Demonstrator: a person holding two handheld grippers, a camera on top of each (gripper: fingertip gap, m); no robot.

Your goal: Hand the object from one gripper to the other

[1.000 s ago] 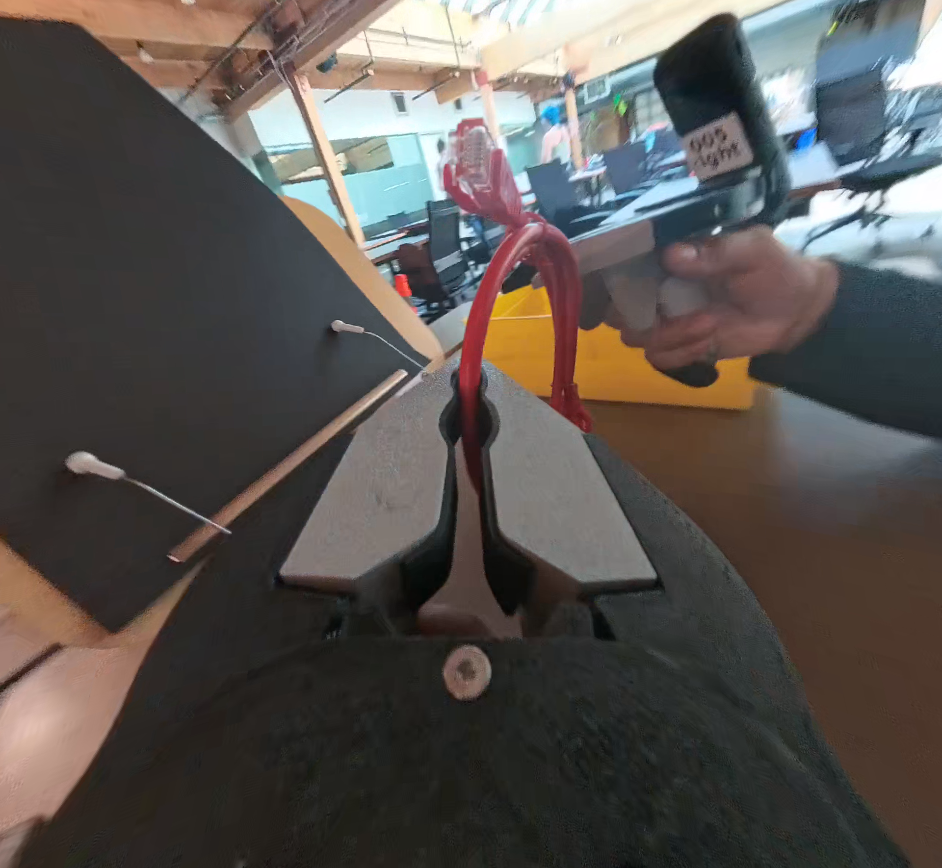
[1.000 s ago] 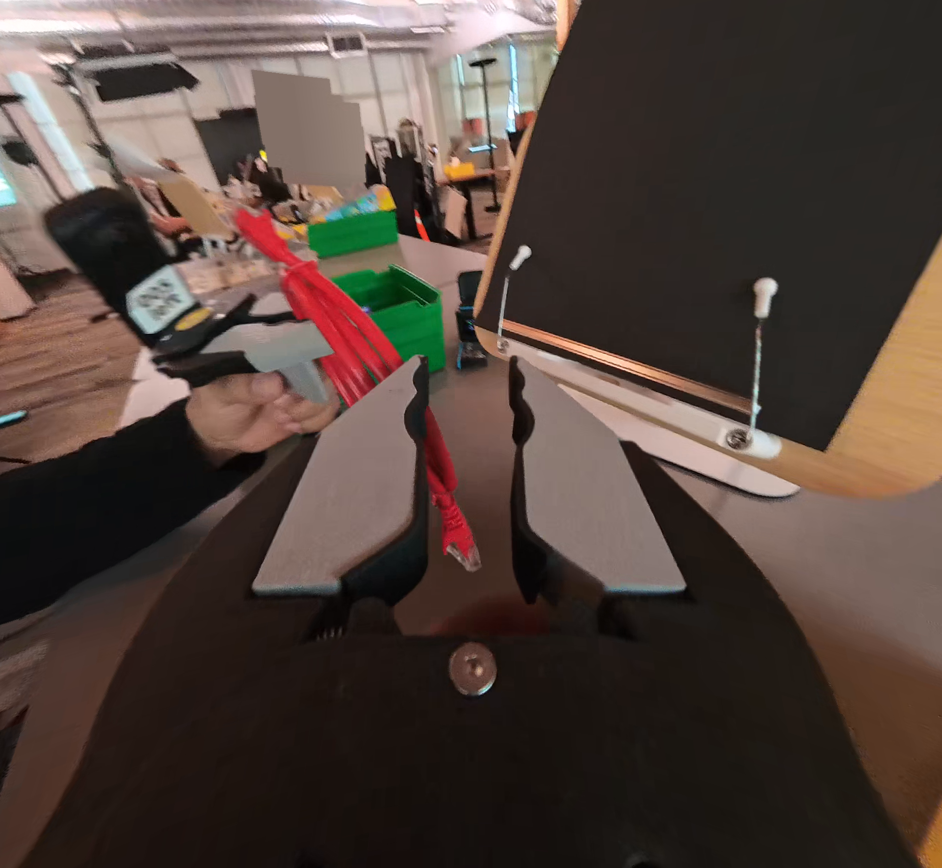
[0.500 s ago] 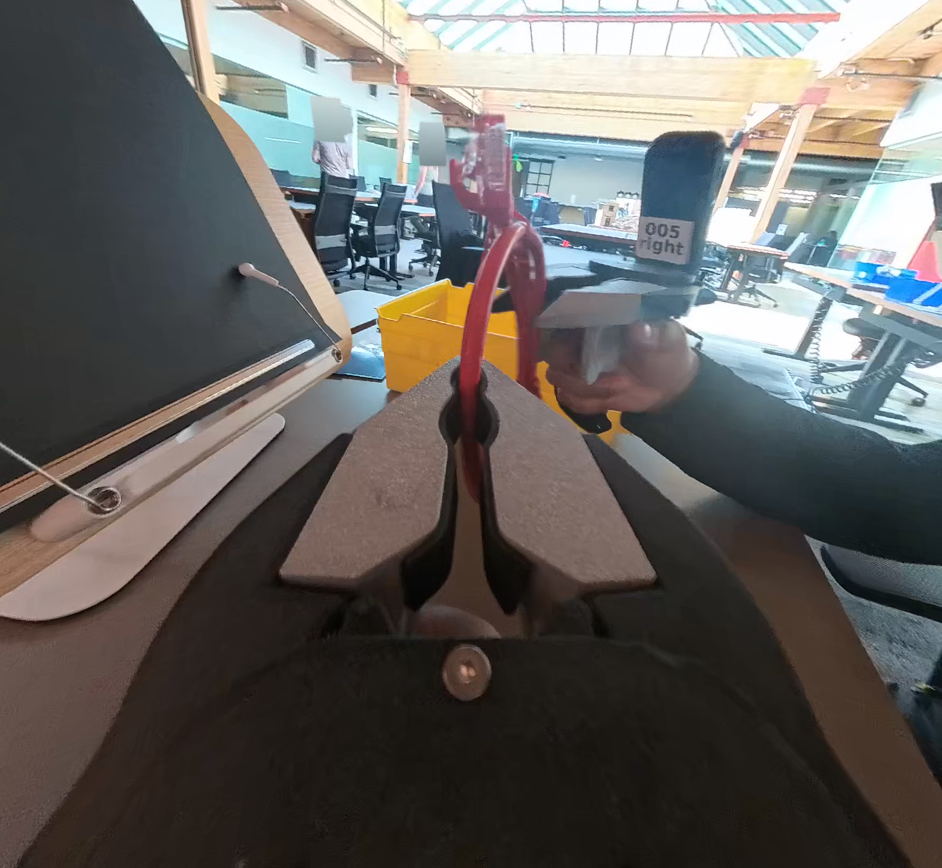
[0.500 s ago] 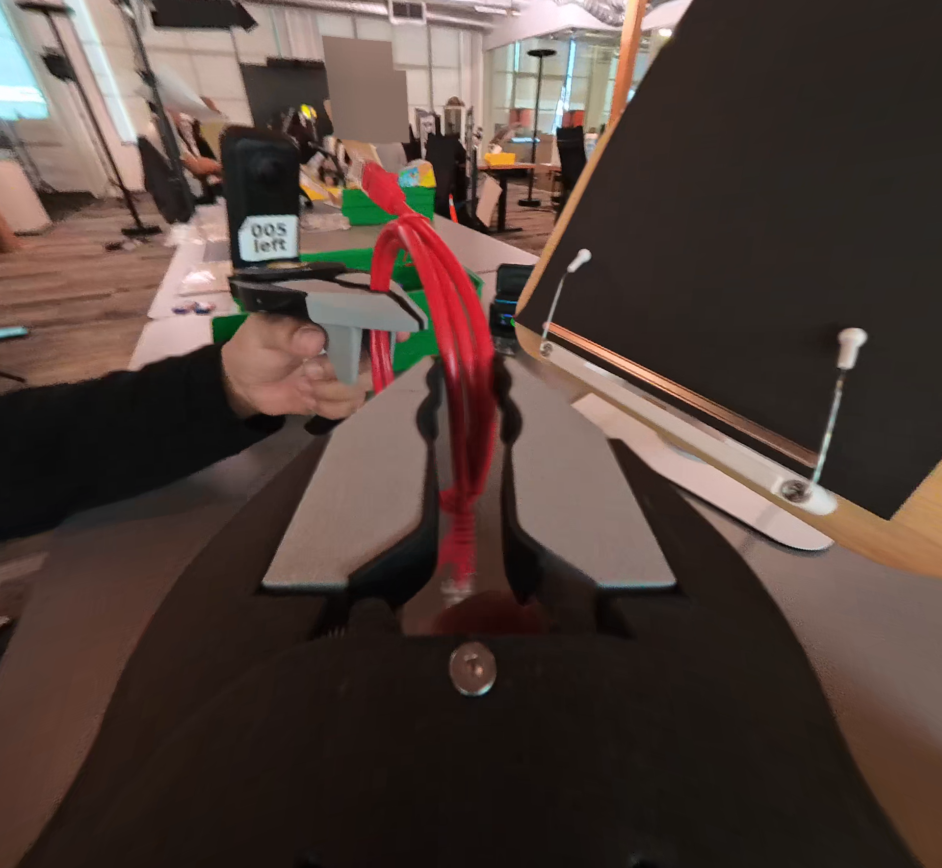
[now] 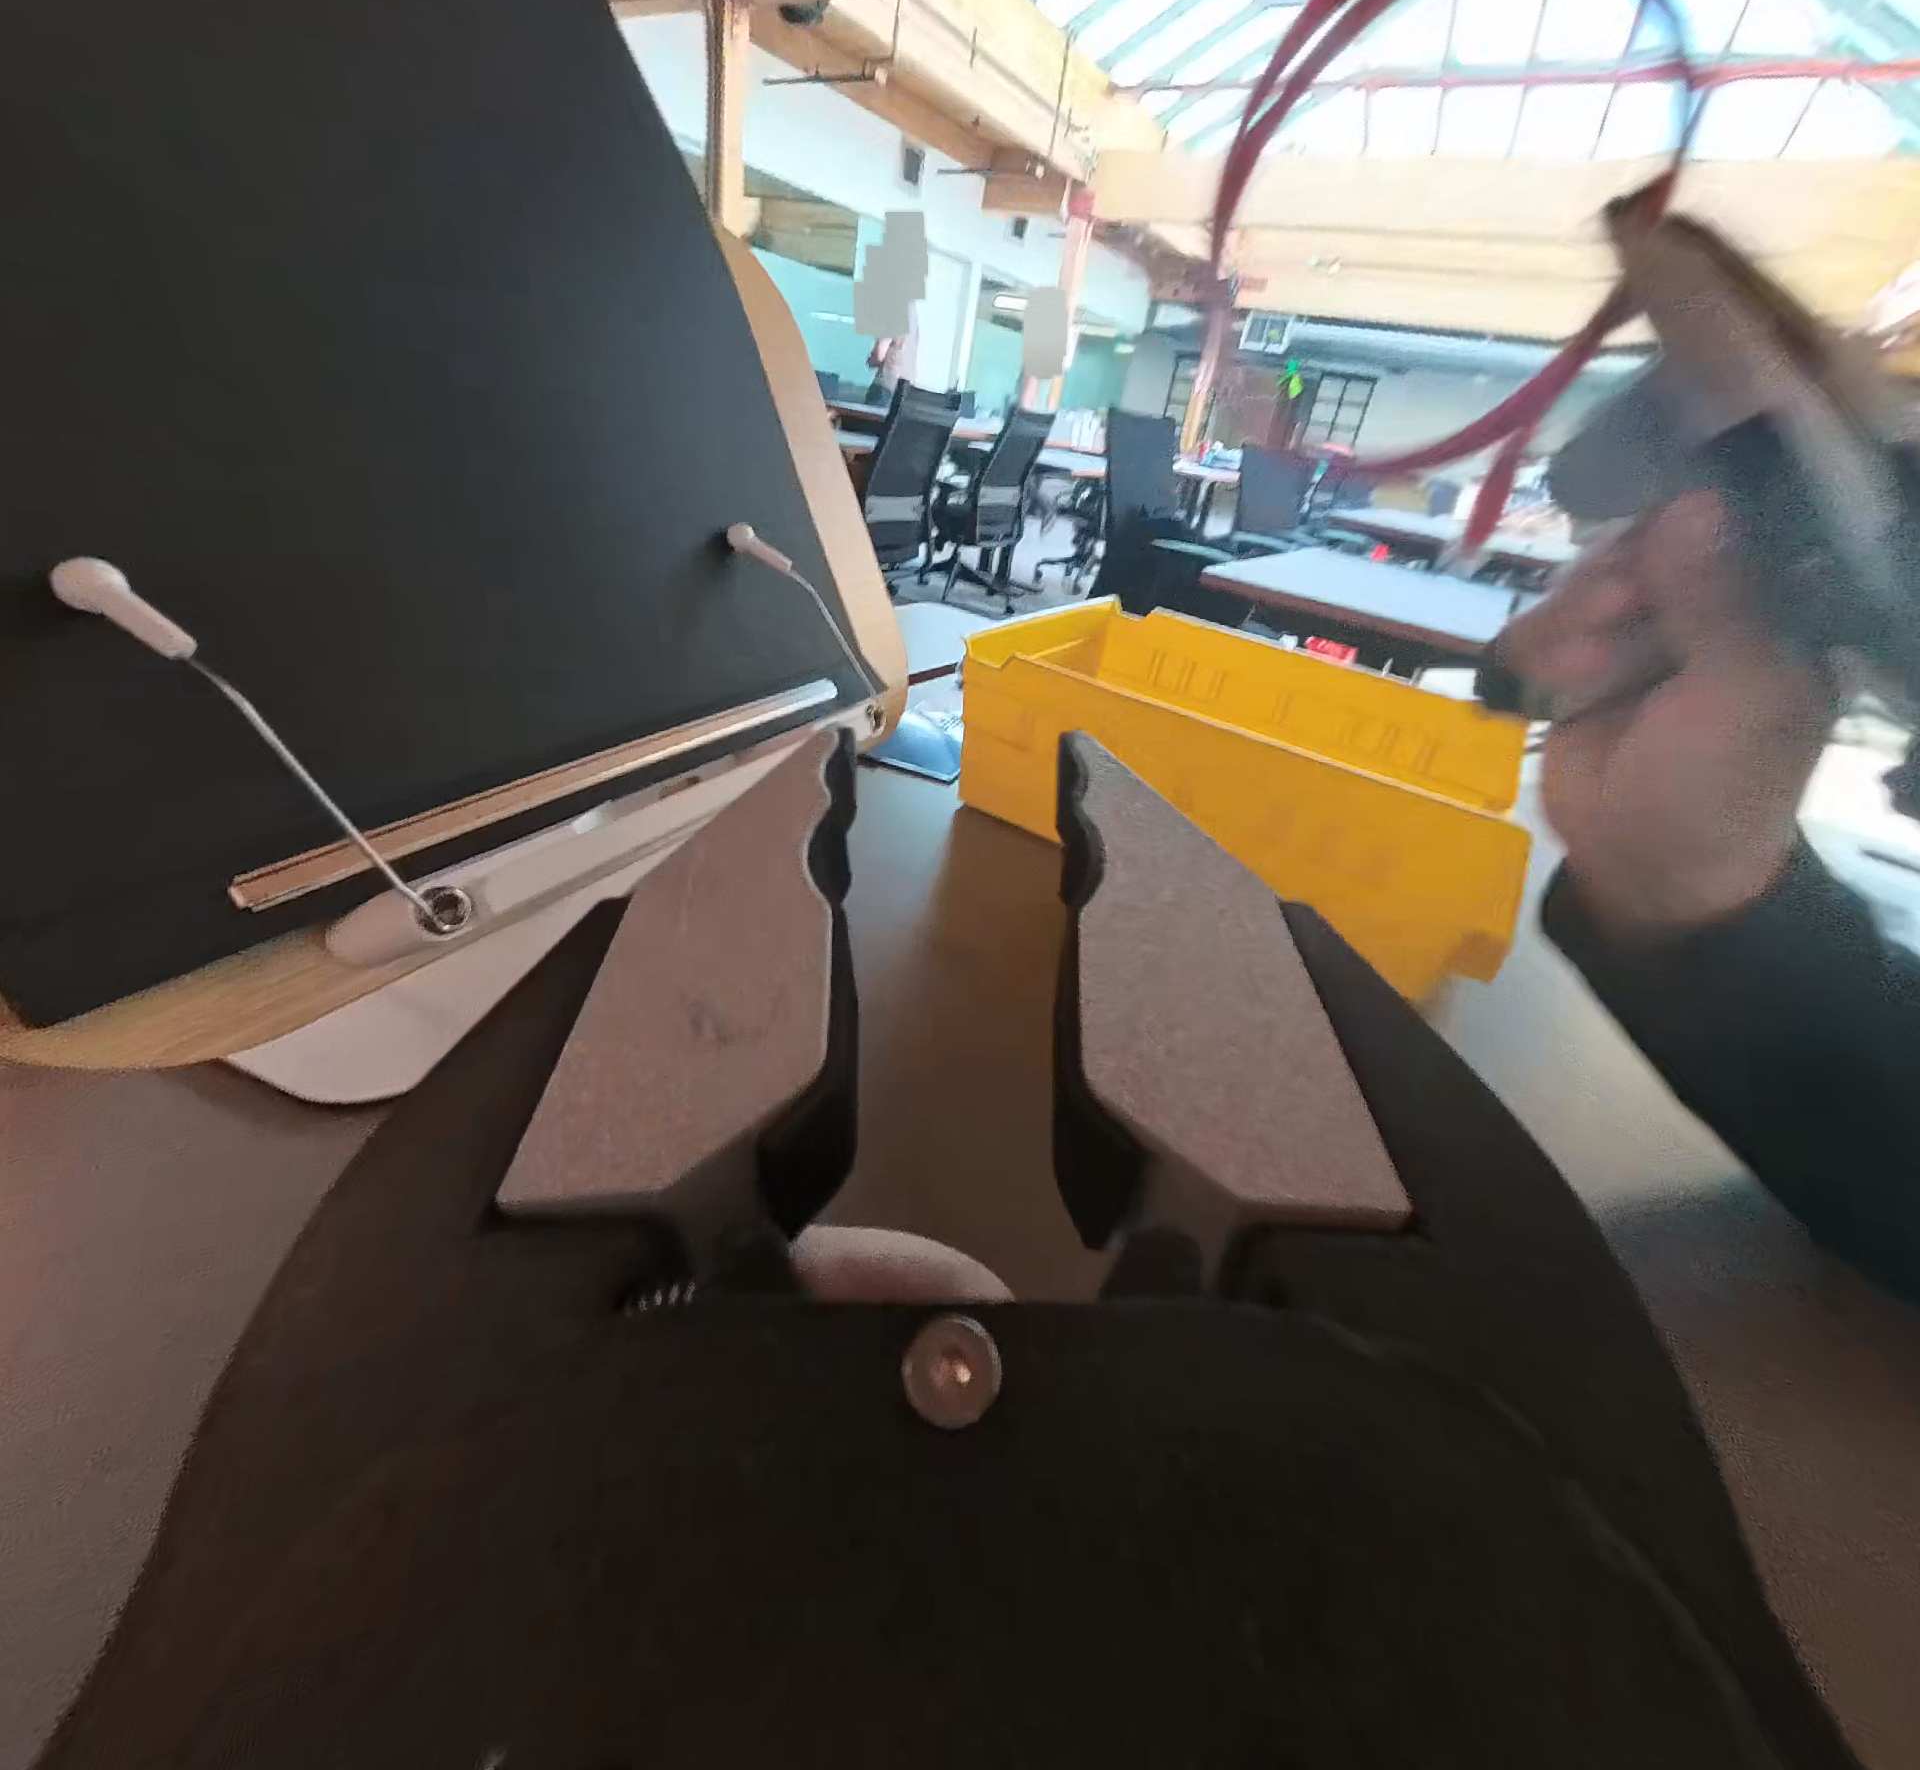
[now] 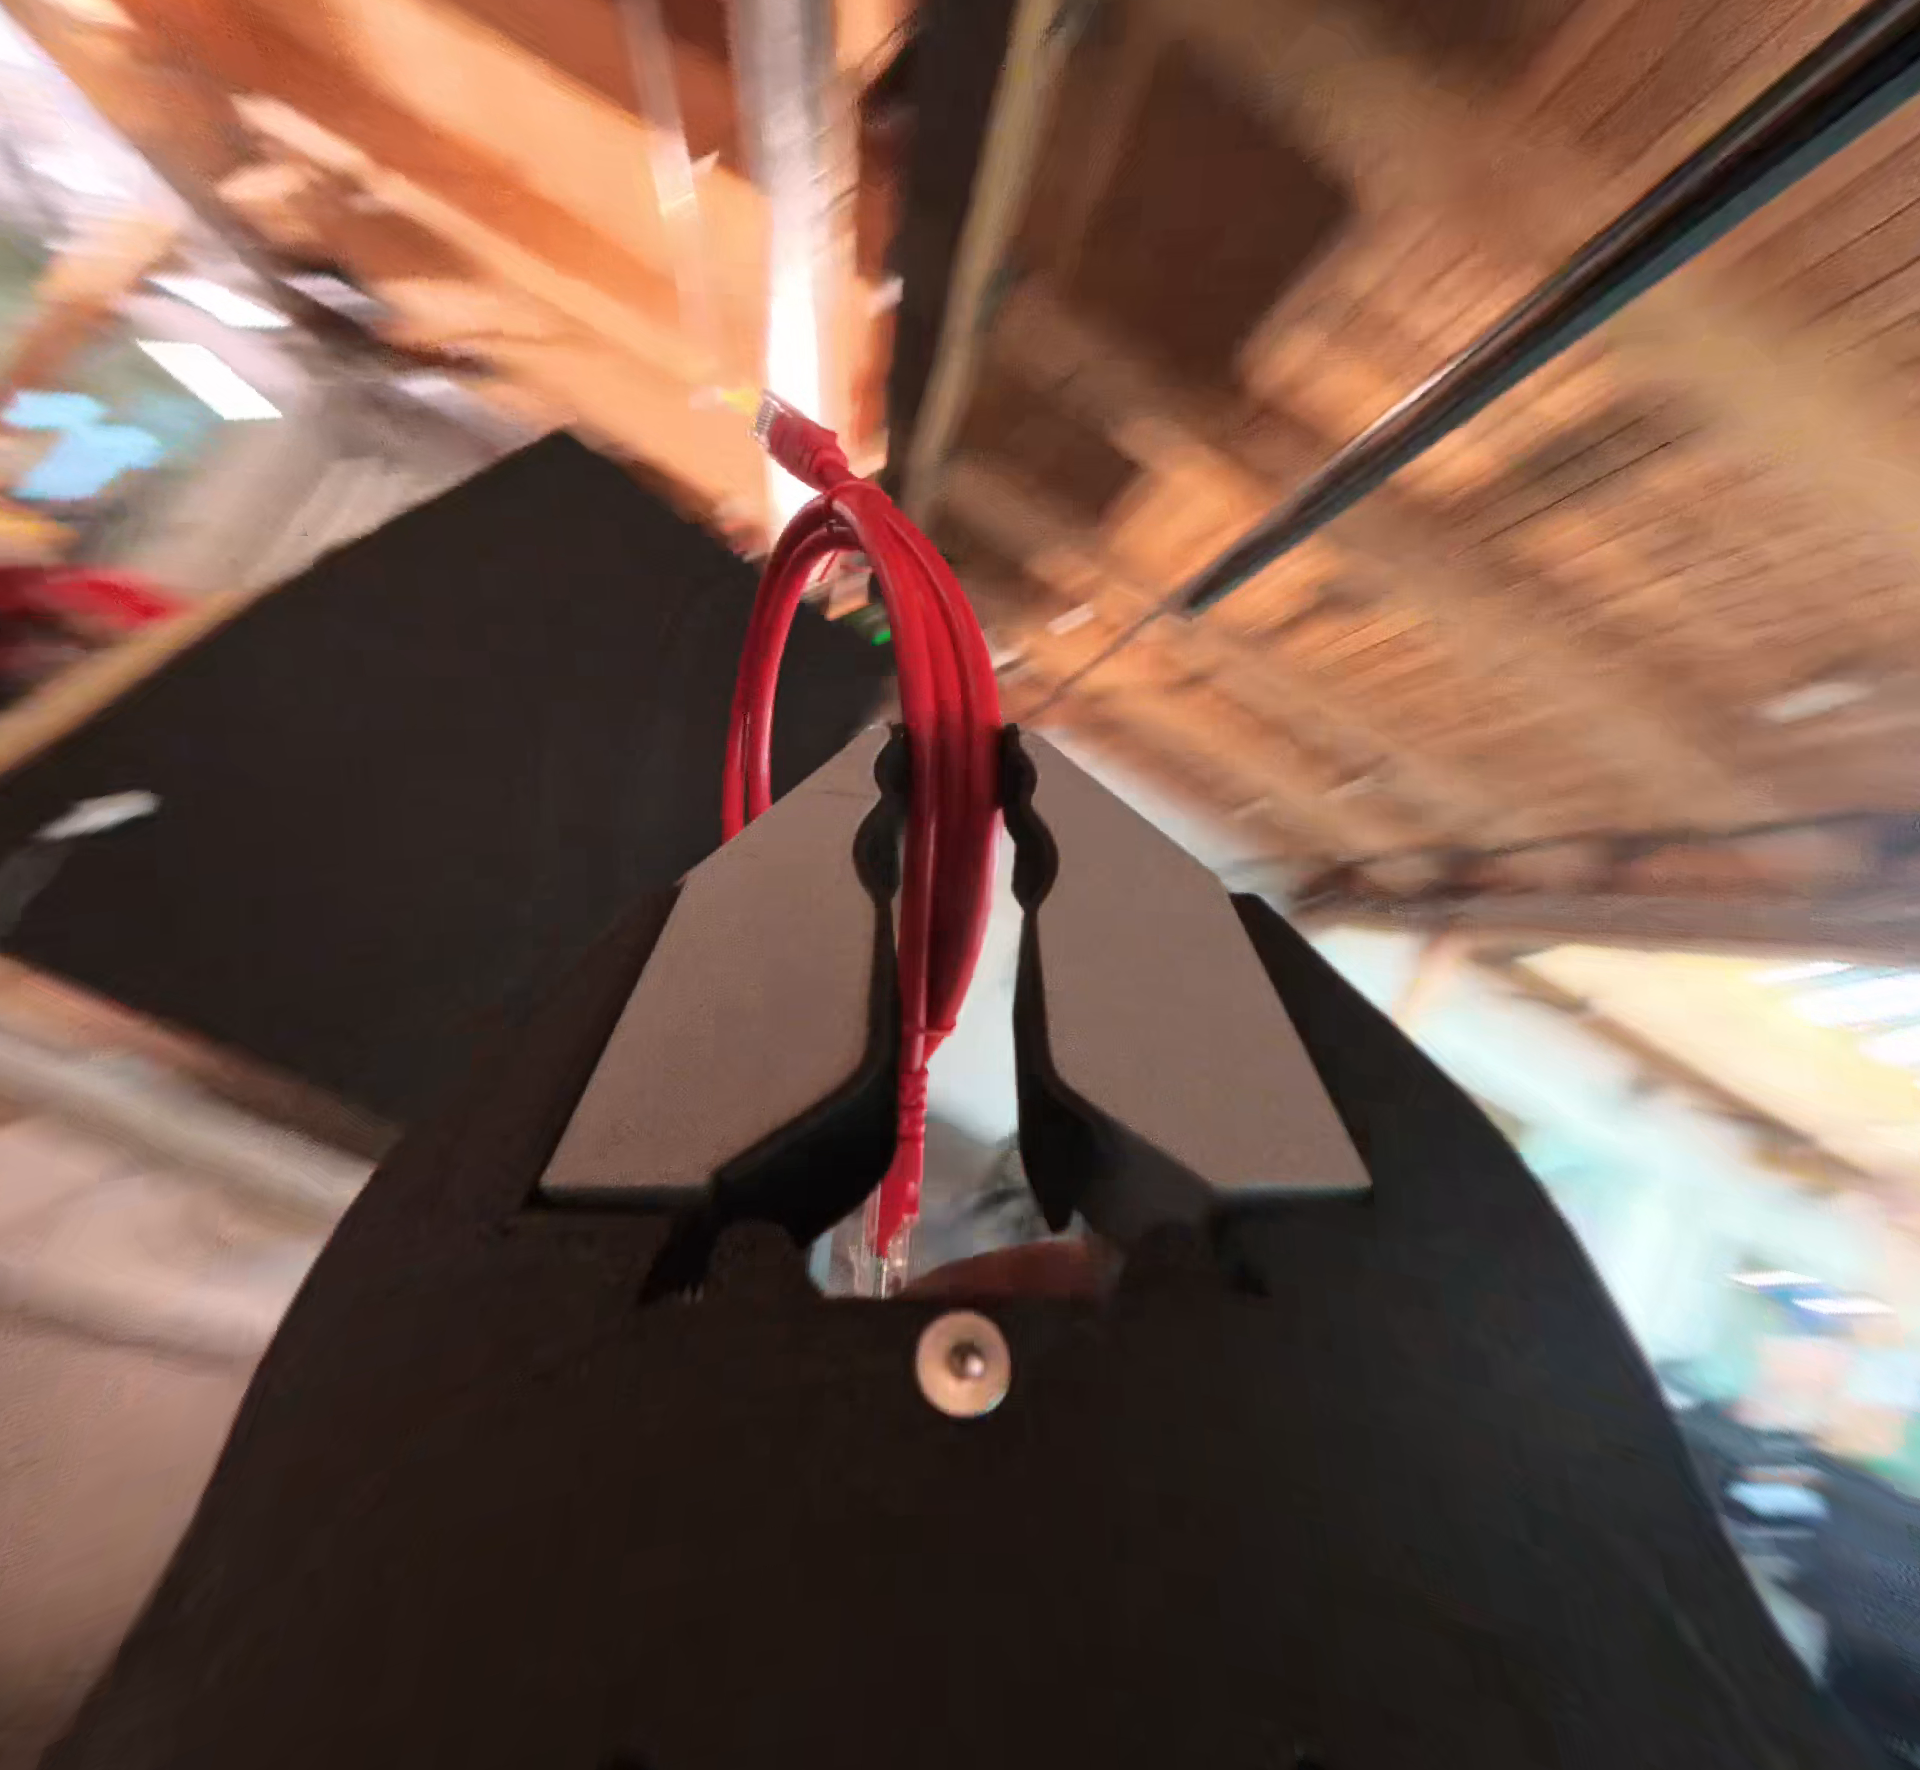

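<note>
Red coiled network cable (image 6: 940, 744) sits clamped between the fingers of the right gripper (image 6: 948, 749), its loops rising past the tips, one clear plug hanging near the hinge. Far right in the left wrist view, that cable (image 5: 1351, 58) is blurred. The left gripper (image 5: 954, 764) is spread, nothing inside, above the dark table (image 5: 977, 941), near a yellow plastic bin (image 5: 1247, 744).

Red cable (image 6: 940, 764): smooth, glossy plastic jacket. Left gripper (image 5: 956, 764) finger faces (image 5: 717, 982): matt grey, finely grained. Yellow bin (image 5: 1247, 775): smooth moulded plastic; board (image 5: 343, 370): matt black, wood-edged.
</note>
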